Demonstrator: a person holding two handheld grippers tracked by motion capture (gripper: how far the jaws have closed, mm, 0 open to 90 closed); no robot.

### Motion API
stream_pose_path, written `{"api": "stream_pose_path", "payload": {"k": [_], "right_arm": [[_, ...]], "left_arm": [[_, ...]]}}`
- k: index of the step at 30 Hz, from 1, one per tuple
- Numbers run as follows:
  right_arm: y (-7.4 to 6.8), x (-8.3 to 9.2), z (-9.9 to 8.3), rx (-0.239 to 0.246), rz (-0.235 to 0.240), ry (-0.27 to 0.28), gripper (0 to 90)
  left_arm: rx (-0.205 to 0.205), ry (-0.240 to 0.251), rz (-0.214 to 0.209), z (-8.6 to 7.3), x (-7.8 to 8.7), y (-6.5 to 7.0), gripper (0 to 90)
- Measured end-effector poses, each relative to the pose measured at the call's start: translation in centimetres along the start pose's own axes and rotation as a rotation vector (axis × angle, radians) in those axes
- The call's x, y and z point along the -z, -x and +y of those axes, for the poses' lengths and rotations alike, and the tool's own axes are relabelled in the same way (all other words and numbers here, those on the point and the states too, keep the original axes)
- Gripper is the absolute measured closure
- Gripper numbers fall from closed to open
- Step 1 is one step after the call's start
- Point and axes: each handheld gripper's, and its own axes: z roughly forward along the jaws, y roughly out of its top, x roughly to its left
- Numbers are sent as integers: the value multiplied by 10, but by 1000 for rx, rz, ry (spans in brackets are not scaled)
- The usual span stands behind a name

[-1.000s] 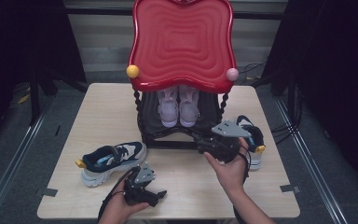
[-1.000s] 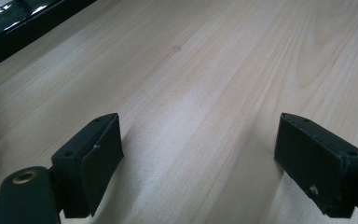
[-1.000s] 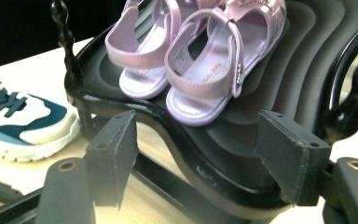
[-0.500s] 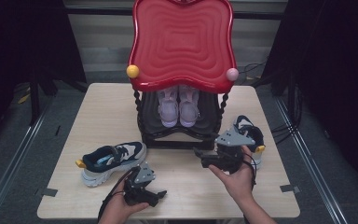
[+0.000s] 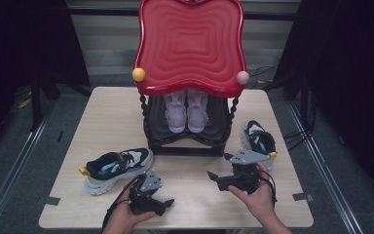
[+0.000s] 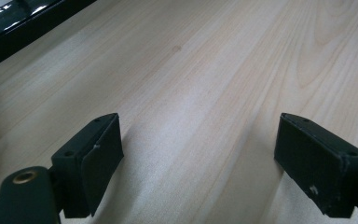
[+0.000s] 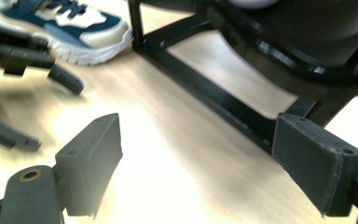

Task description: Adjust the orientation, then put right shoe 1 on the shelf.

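A pale wooden table (image 5: 107, 112) is carrying a red-topped rack (image 5: 190, 48). Right of it lies a navy sneaker (image 5: 259, 141), light and soft; its firm heel collar suits gripping. The right gripper (image 5: 217, 178), jaws just widening, and left gripper (image 5: 168, 202) are gaping empty.

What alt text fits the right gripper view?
Open right gripper with nothing between its jaws, low over the table. Ahead stand the black rack and a navy sneaker, with the left gripper at left.
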Motion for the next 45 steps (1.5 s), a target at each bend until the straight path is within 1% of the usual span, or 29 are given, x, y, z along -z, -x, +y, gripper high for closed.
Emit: {"api": "stream_pose_path", "payload": {"k": [4, 8, 9, 13, 15, 18, 20, 25, 27, 29, 32, 35, 36, 38, 42, 45], "right_arm": [[0, 1, -12, -17, 23, -25, 142], [0, 3, -26, 5, 45, -54, 138], [1, 3, -28, 1, 55, -58, 138], [2, 4, -42, 13, 77, -96, 138], [2, 3, -49, 23, 79, -120, 138], [3, 3, -57, 12, 87, -140, 138], [4, 2, -61, 14, 89, -156, 138], [5, 4, -65, 25, 91, -165, 138], [6, 3, -68, 36, 95, -178, 138], [7, 3, -72, 35, 95, -186, 138], [8, 2, -76, 54, 88, -200, 138], [8, 3, -79, 38, 92, -207, 138], [8, 3, -80, 50, 87, -203, 139], [8, 3, -80, 55, 86, -199, 138], [11, 3, -82, 73, 109, -185, 128], [13, 3, -83, 82, 127, -184, 126]], "left_arm": [[-2, -1, 0, 0, 0, 0, 145], [-1, -1, 0, 0, 0, 0, 145], [1, 0, 0, 0, 0, 0, 145], [3, 2, 0, 0, 0, 0, 145], [3, 3, 1, 0, 0, 0, 145], [1, 2, 0, 0, 0, 0, 145], [5, 3, 1, 0, 0, 0, 145], [0, -1, 0, 0, 0, 0, 145], [0, 0, 0, 0, 0, 0, 145], [0, 0, 0, 0, 0, 0, 145], [-1, 0, 0, 0, 0, 0, 144], [-1, -1, 0, 0, 0, 0, 144], [-1, 0, -1, 0, 0, 0, 143], [-1, -1, -1, 0, 0, 0, 142], [-2, 0, -2, 0, 0, 0, 141], [2, 3, -2, 0, 0, 0, 141]]}}
